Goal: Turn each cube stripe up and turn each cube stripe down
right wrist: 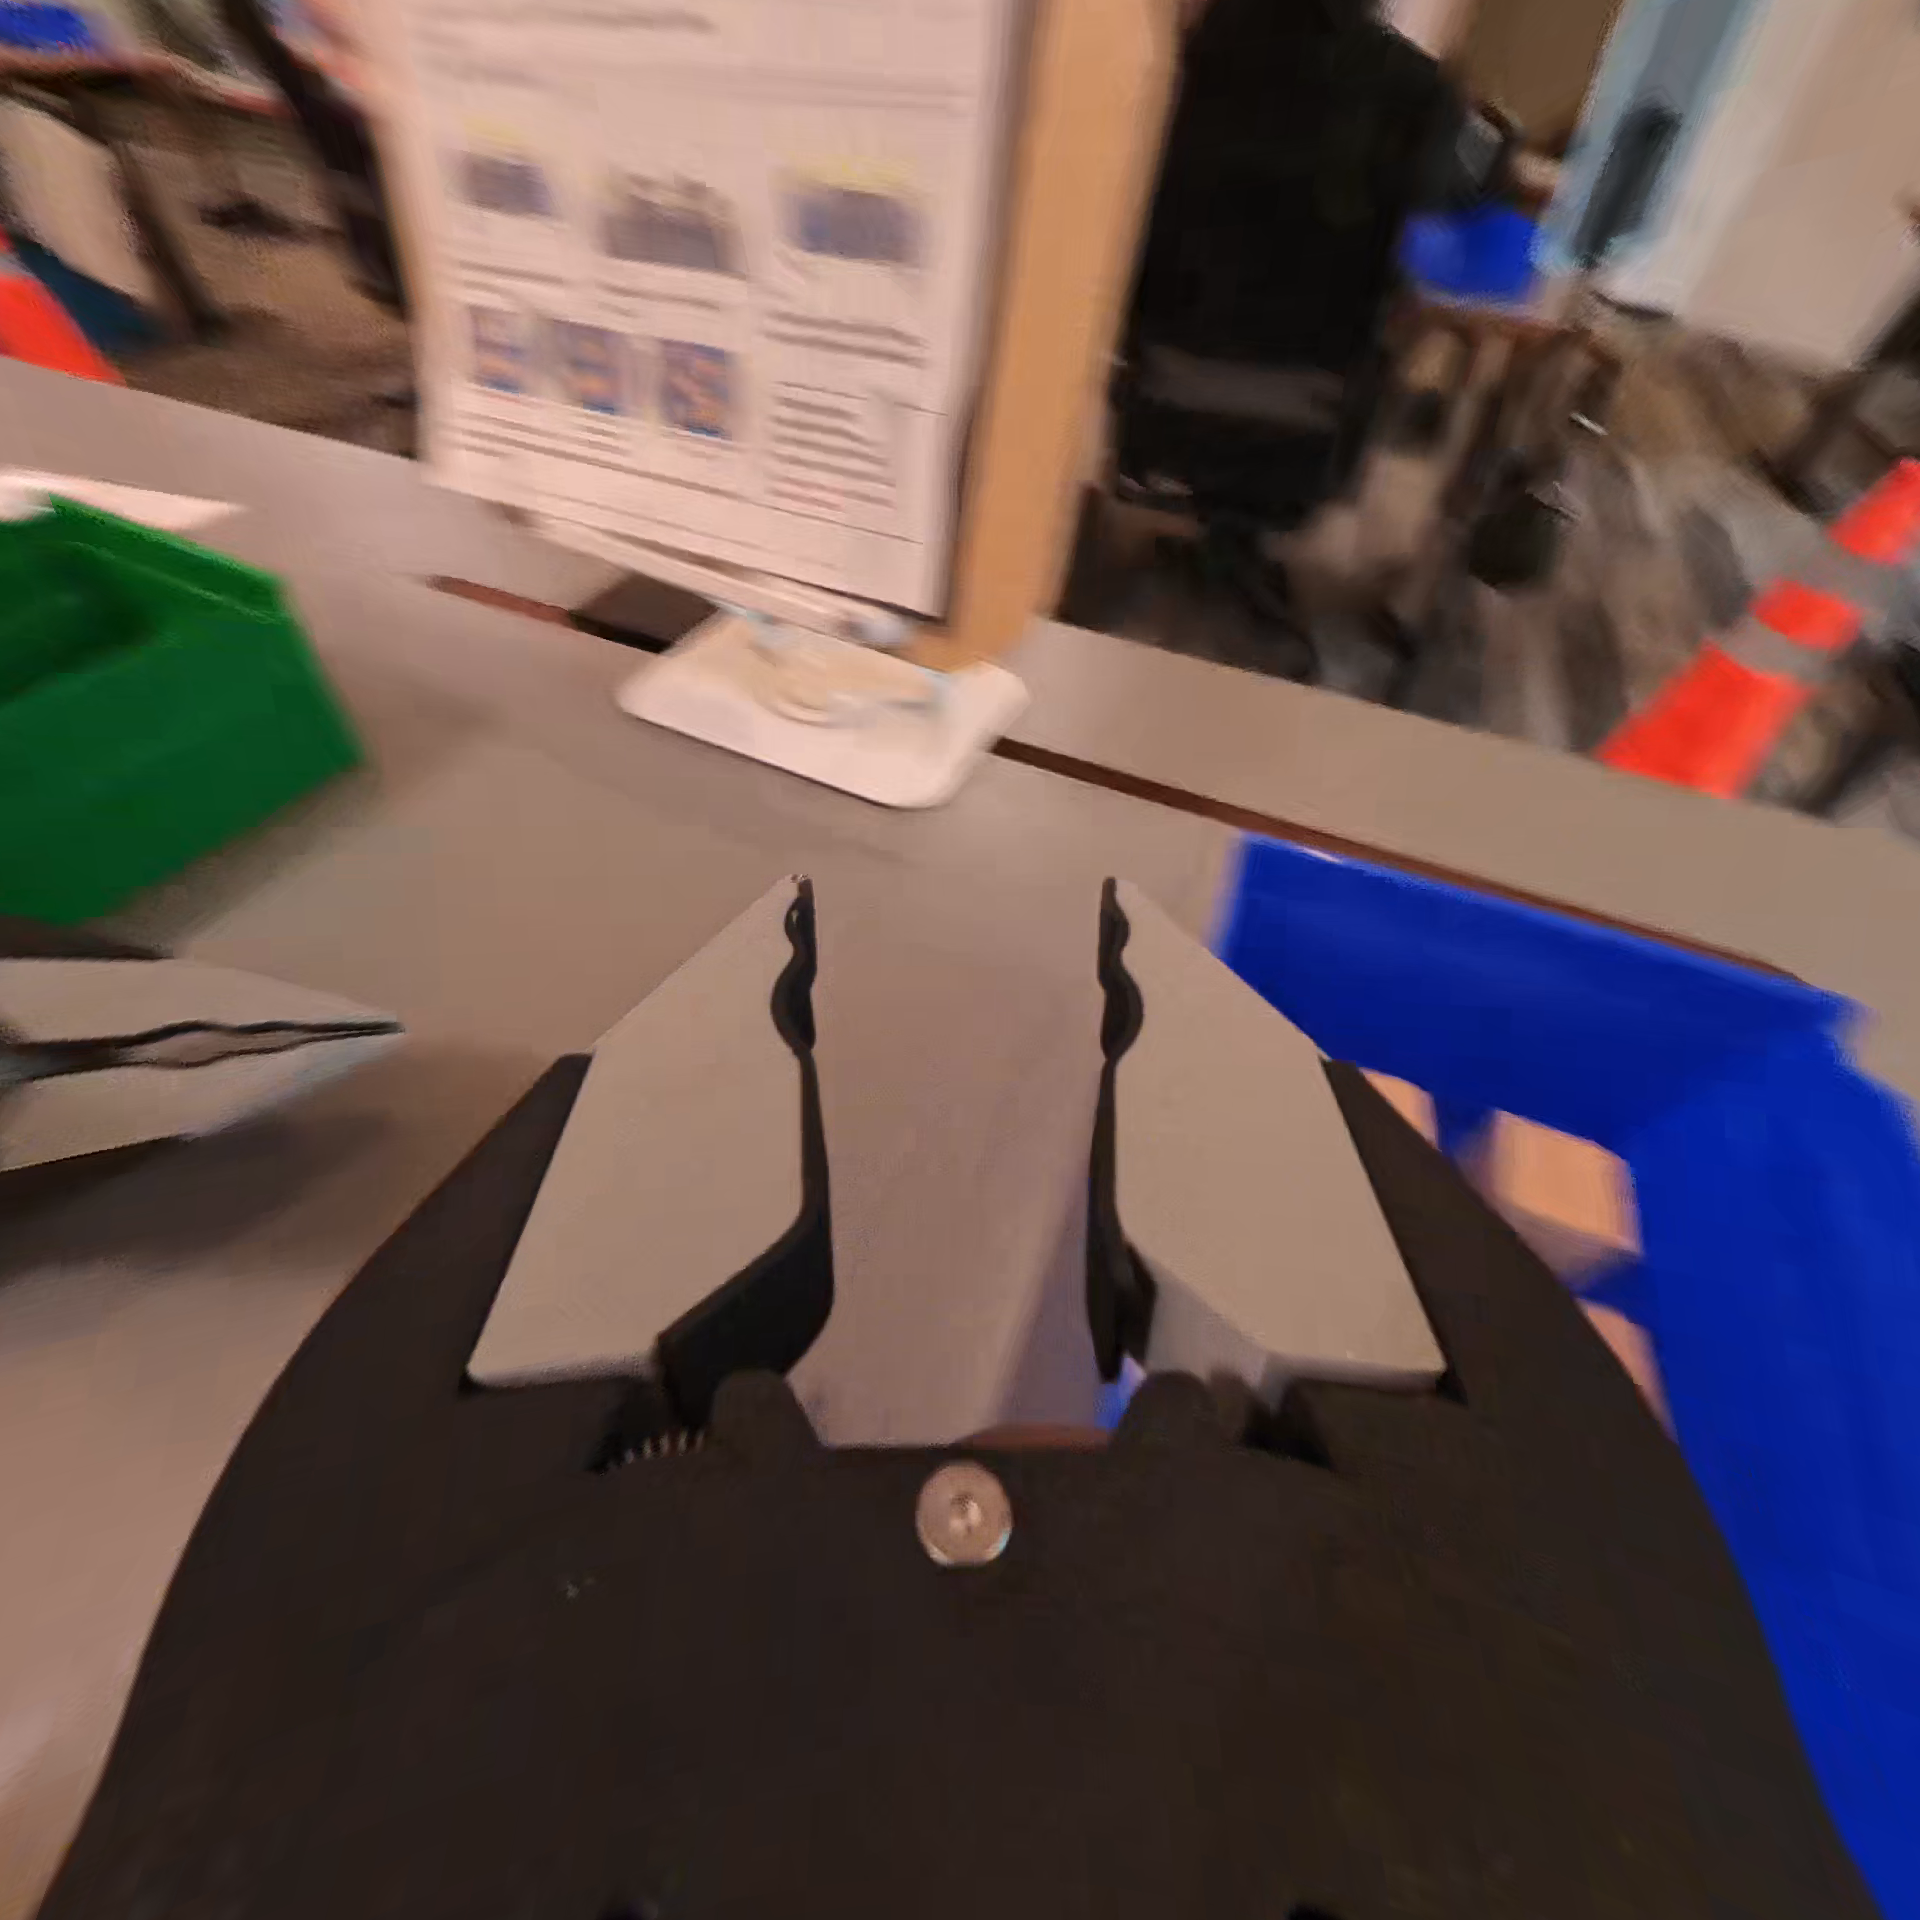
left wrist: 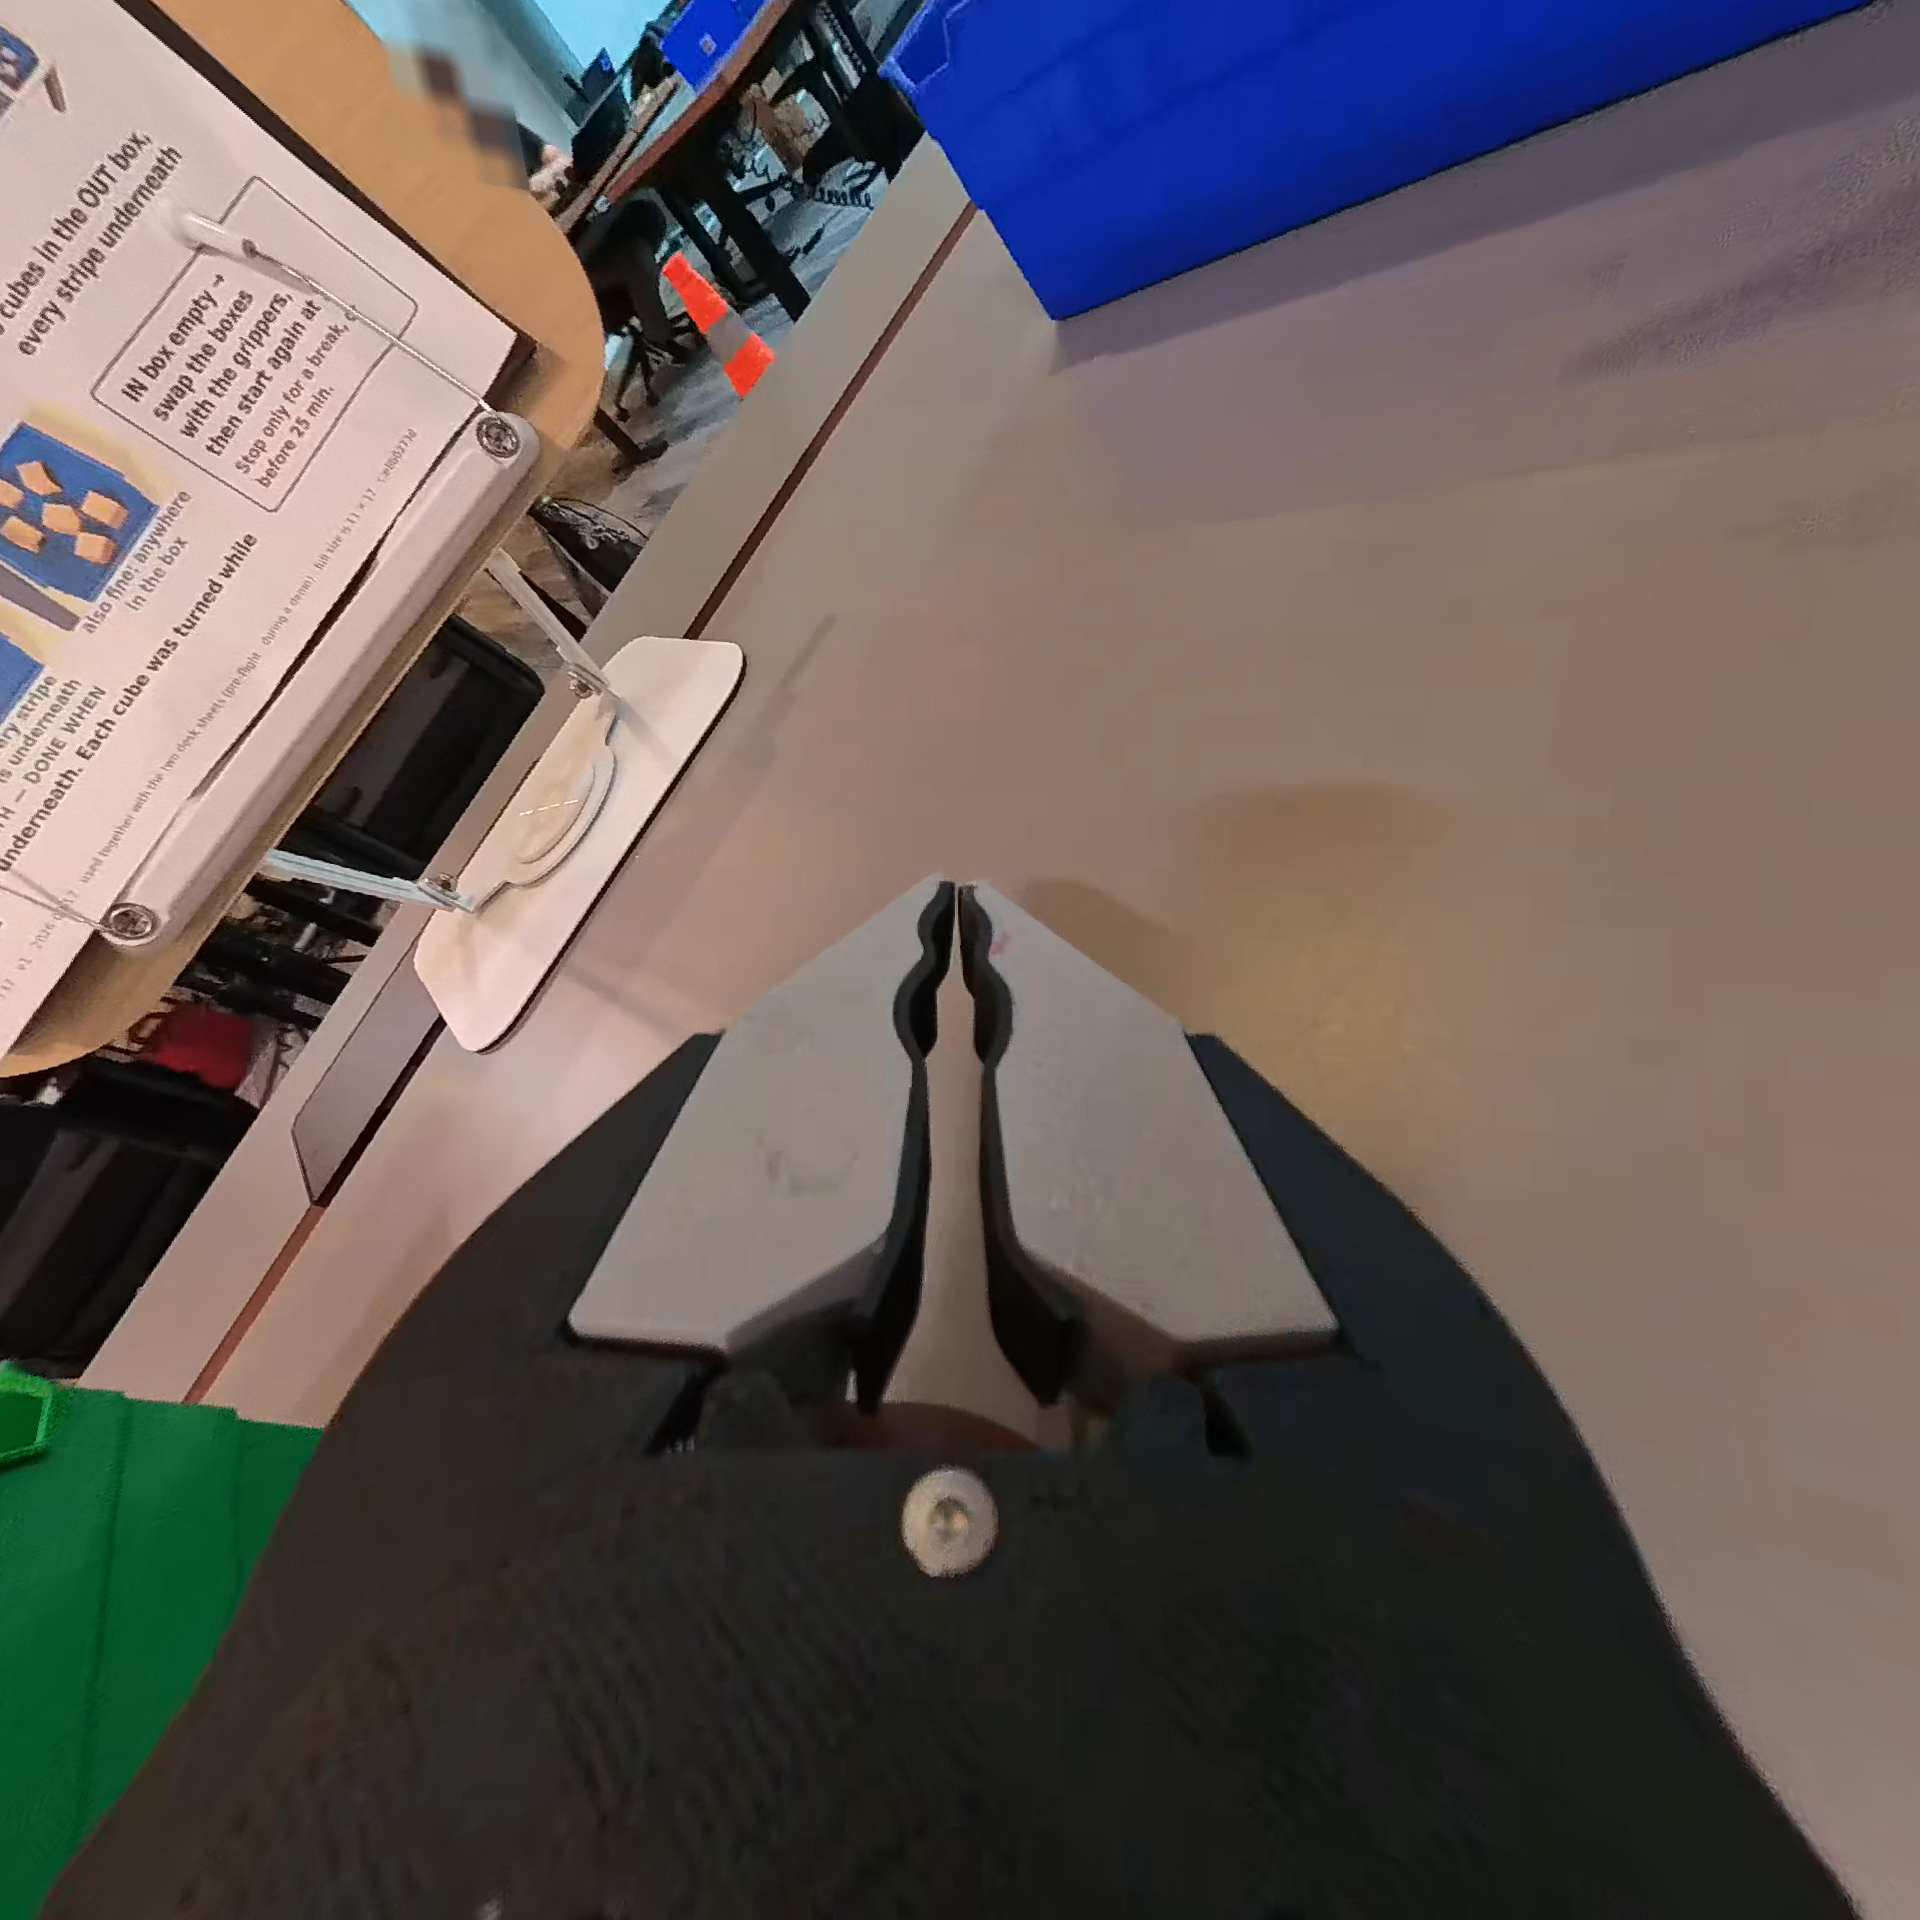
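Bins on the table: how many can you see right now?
2. The green bin sits left of the right gripper; the blue bin sits right of it, tan blocks blurred inside. More may lie outside view.

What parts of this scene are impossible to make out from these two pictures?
- Cubes' stripes: right wrist view, tan shapes in the blue bin are motion-blurred and partly behind the right hand-held gripper.
- Green bin contents: cut off by the left edge.
- Left wrist view: blue bin's inside hidden by its wall.

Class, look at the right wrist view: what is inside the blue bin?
Inside the blue bin, tan blocks, likely the cubes, show between its walls. Blur hides any stripes, and the right gripper and bin wall cover the rest, so no count is possible.
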Motion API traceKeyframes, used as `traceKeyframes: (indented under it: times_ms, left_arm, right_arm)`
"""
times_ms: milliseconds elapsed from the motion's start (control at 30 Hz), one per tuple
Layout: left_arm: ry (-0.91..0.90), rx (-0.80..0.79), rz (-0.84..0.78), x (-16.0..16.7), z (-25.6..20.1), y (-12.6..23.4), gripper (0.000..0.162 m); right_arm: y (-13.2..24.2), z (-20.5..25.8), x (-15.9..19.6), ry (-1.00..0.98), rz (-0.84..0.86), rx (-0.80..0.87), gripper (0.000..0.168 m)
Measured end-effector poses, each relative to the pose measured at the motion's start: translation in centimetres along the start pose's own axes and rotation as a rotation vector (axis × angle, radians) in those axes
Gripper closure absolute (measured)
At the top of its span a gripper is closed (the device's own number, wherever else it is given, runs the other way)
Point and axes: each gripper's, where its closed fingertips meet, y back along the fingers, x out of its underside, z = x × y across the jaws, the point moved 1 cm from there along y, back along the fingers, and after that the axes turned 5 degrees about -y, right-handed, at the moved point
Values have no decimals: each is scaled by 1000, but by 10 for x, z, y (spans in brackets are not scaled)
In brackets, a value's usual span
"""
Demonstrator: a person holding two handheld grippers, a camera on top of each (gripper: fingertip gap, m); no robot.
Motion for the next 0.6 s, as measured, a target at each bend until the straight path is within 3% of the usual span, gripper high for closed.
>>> traceKeyframes:
  times_ms: [133,267,467,600]
  left_arm:
    - [-17,-13,20,5,-1,-3,162]
    - [14,-64,4,5,10,0,162]
    - [125,-106,-43,-1,29,9,162]
    - [124,-112,-57,-3,29,10,162]
  right_arm:
    - [-54,82,60,108,132,-216,112]
    - [-96,111,117,94,182,-307,114]
    - [-94,99,121,128,105,-281,118]
    - [-84,100,102,103,18,-296,122]
